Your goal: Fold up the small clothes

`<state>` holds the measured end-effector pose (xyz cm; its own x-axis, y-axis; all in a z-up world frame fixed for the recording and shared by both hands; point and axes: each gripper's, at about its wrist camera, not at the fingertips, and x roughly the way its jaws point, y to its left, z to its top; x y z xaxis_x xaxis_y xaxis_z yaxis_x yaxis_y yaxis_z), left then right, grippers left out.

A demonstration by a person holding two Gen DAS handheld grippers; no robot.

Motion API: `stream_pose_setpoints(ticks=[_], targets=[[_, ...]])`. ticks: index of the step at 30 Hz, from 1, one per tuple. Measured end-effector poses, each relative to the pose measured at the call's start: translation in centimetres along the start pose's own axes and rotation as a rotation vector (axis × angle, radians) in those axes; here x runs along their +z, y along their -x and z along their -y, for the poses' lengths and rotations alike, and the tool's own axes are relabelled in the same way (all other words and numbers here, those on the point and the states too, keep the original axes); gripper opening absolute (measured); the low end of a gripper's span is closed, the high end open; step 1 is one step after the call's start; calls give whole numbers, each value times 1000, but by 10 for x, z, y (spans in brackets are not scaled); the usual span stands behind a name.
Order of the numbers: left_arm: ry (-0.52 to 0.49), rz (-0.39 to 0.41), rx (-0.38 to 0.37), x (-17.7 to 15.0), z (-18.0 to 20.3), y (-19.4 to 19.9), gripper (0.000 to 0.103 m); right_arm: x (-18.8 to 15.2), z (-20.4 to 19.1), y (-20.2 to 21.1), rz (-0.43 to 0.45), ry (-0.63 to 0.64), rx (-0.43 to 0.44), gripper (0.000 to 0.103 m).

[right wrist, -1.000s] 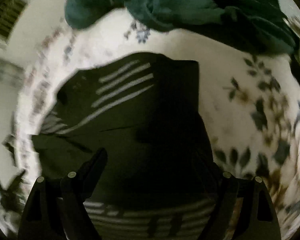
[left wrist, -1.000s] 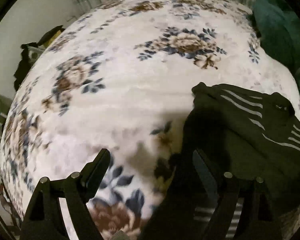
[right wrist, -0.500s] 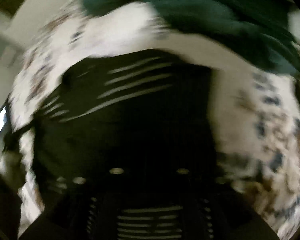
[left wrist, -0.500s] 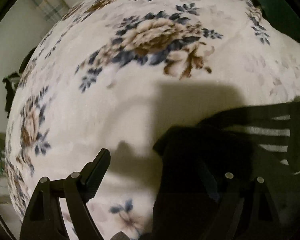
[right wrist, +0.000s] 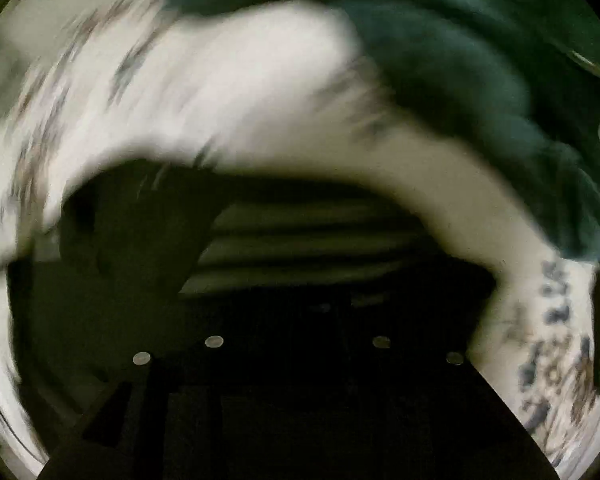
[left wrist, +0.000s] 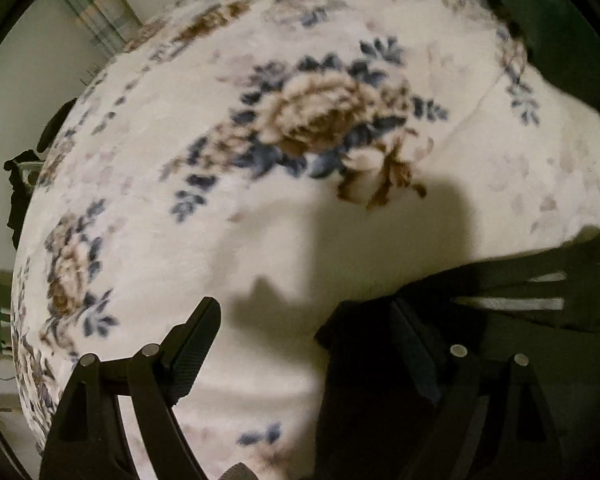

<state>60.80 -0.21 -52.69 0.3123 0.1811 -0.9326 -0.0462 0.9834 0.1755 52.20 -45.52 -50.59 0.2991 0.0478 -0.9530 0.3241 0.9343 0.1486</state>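
Cloth first: my dark striped garment (left wrist: 480, 360) lies on the floral blanket (left wrist: 260, 220) of the bed, and I place everything from that garment. In the left wrist view its near corner sits under the right-hand finger of my left gripper (left wrist: 304, 320), while the other finger (left wrist: 196, 340) stands off over bare blanket beside the garment's edge. Those jaws are spread wide, with only the corner's edge between them and nothing pinched. White stripes (left wrist: 512, 303) run away from that corner toward the garment's far side.

In the right wrist view the picture is badly smeared and dark. My right gripper (right wrist: 298, 344) is right over the garment (right wrist: 112, 280), its fingers lost against the black cloth; only four pale rivets show. Its jaws are opening, but I cannot tell whether cloth is between the pads. A striped panel (right wrist: 300, 240) lies just beyond the fingertips. Beyond the garment, past a band of blanket (right wrist: 228, 92), sits a heap of dark green fabric (right wrist: 460, 72).
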Motion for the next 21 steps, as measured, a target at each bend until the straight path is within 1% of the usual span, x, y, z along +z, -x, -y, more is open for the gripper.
stream_pose_setpoints(ticks=[2, 3, 4, 5, 7, 9, 11, 12, 13, 14, 15, 16, 18, 19, 21], targets=[[21, 30, -20, -12, -8, 18, 86, 0, 33, 25, 16, -92, 66, 47], [33, 50, -18, -24, -11, 32, 86, -4, 49, 36, 24, -127, 77, 60], [39, 64, -20, -33, -13, 40, 86, -9, 61, 43, 28, -153, 77, 69], [46, 74, -19, -45, -13, 50, 86, -15, 72, 47, 19, -172, 81, 70], [50, 80, -6, -62, -12, 57, 86, -20, 80, 39, -28, -184, 86, 70], [42, 63, 8, -80, -6, 56, 86, -34, 82, 21, -89, -182, 74, 70], [45, 27, 9, -92, -3, 46, 86, -44, 77, -6, -147, -177, 78, 70], [53, 5, 10, -97, -2, 42, 86, -50, 65, -21, -174, -159, 80, 68], [60, -6, 11, -101, -2, 39, 86, -54, 59, -26, -173, -127, 56, 46], [69, -13, 15, -104, -3, 37, 86, -60, 54, -28, -153, -89, 7, 26], [73, -14, 19, -106, -3, 36, 86, -64, 49, -24, -120, -64, -21, 14], [74, -12, 22, -107, -4, 36, 86, -67, 51, -17, -83, -74, -33, 10], [69, -1, 31, -107, -5, 38, 86, -70, 62, -4, -32, -124, -60, 9], [63, 4, 34, -106, -6, 38, 86, -71, 68, -2, -32, -141, -71, 8], [48, 4, 47, -102, -6, 34, 86, -73, 75, -10, -67, -147, -102, 7]])
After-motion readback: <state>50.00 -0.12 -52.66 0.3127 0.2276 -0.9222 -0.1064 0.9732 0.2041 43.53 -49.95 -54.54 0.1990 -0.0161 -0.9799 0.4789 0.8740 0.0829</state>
